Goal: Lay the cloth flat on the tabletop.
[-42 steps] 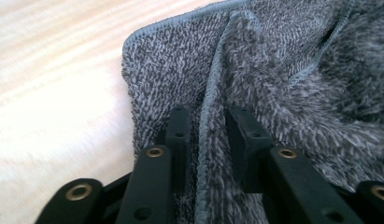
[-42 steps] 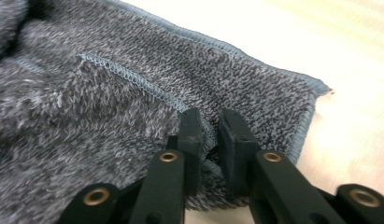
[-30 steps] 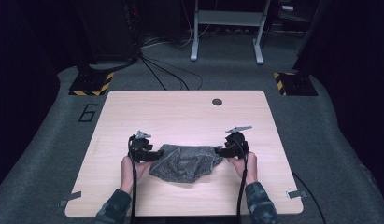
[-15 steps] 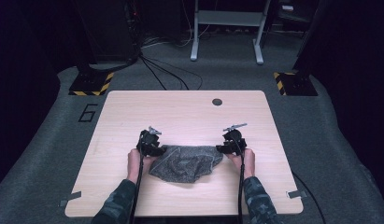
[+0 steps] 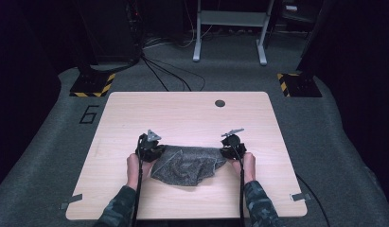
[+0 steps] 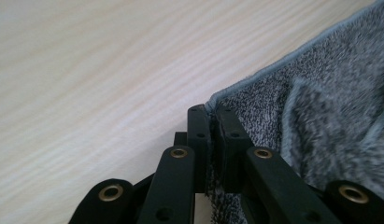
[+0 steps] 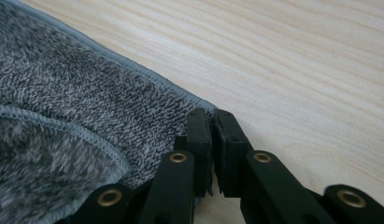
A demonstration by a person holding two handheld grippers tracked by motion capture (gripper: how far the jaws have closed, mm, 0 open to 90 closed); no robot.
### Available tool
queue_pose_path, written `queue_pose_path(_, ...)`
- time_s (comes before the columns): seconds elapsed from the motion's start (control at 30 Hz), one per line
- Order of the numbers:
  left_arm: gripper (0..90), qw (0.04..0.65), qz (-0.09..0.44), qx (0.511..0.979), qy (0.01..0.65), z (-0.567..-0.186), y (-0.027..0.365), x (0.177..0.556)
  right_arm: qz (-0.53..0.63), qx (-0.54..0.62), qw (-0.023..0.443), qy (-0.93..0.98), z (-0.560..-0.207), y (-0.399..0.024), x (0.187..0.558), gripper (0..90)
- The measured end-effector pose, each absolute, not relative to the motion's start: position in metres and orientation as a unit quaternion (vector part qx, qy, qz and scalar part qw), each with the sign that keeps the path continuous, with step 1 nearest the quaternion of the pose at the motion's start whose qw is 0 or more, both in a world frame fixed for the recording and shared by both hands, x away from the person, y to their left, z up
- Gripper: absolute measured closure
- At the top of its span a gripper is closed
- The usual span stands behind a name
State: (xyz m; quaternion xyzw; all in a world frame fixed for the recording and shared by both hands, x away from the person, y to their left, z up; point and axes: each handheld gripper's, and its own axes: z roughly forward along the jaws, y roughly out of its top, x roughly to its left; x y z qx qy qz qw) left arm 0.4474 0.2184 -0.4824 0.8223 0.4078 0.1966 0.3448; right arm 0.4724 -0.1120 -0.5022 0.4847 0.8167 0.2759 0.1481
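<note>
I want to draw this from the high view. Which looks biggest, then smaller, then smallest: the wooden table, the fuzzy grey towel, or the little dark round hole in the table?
1. Light wooden table, far the biggest.
2. Fuzzy grey towel, crumpled on the table.
3. Small dark round hole, tiniest.

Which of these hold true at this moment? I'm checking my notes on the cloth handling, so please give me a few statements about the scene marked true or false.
1. The left gripper has its jaws closed on a corner of the grey towel. True.
2. The right gripper hangs open above the towel. False: its jaws are shut on the towel's hemmed corner, as the right gripper view shows.
3. The towel lies flat and fully spread. False: it is bunched and folded between the two grippers.
4. The towel sits on a light wooden table. True.
5. A round dark spot marks the table's far side. True.
</note>
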Motion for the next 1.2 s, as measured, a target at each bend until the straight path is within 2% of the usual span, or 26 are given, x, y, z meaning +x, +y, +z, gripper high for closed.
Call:
queue_pose_path(0.07, 79.6, 0.361, 0.18, 0.82, 0.406, -0.474, 0.218, 0.444, 0.282, 0.484, 0.151, 0.814, -0.501, -0.113, 0.468, 86.6)
queue_pose_path(0.17, 66.5, 0.363, 0.169, 0.818, 0.413, -0.47, 0.223, 0.445, 0.281, 0.49, 0.162, 0.809, -0.497, -0.117, 0.464, 86.8)
queue_pose_path(0.27, 63.9, 0.352, 0.166, 0.814, 0.431, -0.476, 0.228, 0.452, 0.273, 0.494, 0.167, 0.808, -0.496, -0.123, 0.462, 86.8)
queue_pose_path(0.57, 63.8, 0.316, 0.145, 0.828, 0.441, -0.503, 0.222, 0.478, 0.255, 0.492, 0.168, 0.815, -0.502, -0.124, 0.467, 86.6)
queue_pose_path(0.77, 59.6, 0.322, 0.144, 0.834, 0.424, -0.502, 0.206, 0.475, 0.259, 0.489, 0.167, 0.816, -0.503, -0.124, 0.468, 86.4)
queue_pose_path(1.0, 58.0, 0.294, 0.163, 0.851, 0.404, -0.505, 0.187, 0.473, 0.259, 0.489, 0.168, 0.816, -0.503, -0.124, 0.468, 86.4)
queue_pose_path(1.1, 59.6, 0.295, 0.166, 0.853, 0.398, -0.506, 0.181, 0.473, 0.263, 0.49, 0.166, 0.814, -0.503, -0.124, 0.468, 86.5)
queue_pose_path(1.2, 70.2, 0.297, 0.162, 0.862, 0.378, -0.506, 0.176, 0.472, 0.267, 0.488, 0.165, 0.814, -0.504, -0.124, 0.469, 86.7)
